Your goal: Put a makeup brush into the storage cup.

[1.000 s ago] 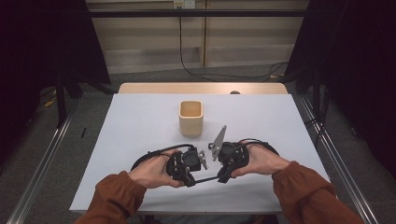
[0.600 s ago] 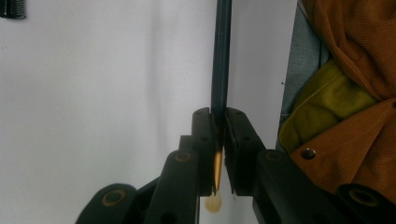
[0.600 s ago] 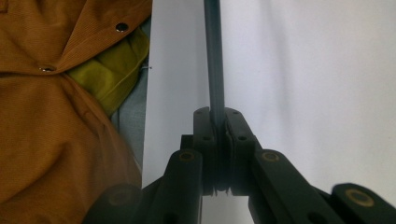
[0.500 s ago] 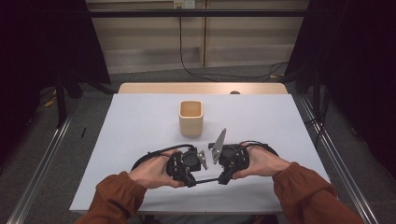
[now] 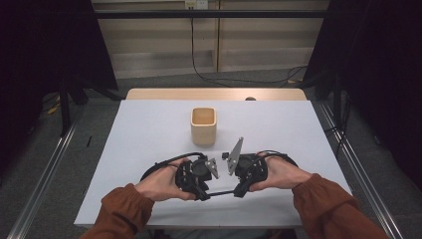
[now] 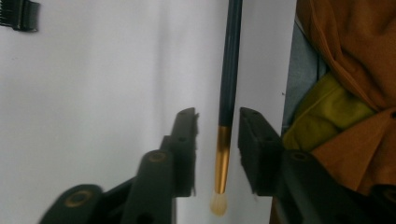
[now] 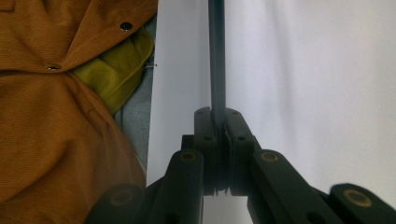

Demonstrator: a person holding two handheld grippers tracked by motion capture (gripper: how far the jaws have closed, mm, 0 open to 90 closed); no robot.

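A thin brush (image 5: 220,191) with a dark handle (image 6: 231,60), a gold ferrule (image 6: 223,154) and a pale tip (image 6: 218,204) lies across the white table's (image 5: 149,129) front edge. My right gripper (image 5: 239,191) (image 7: 218,114) is shut on the handle (image 7: 217,70). Facing it from the left, my left gripper (image 5: 201,192) (image 6: 218,121) is open. Its jaws stand either side of the ferrule without touching it, the right fingertip (image 6: 254,135) nearest the table edge.
A square wooden cup (image 5: 203,124) stands upright in the middle of the table, behind the grippers. Orange sleeves (image 5: 323,204) and a yellow-green garment (image 7: 112,70) crowd the near edge. A small black ribbed piece (image 6: 18,14) shows at the corner of the left gripper view.
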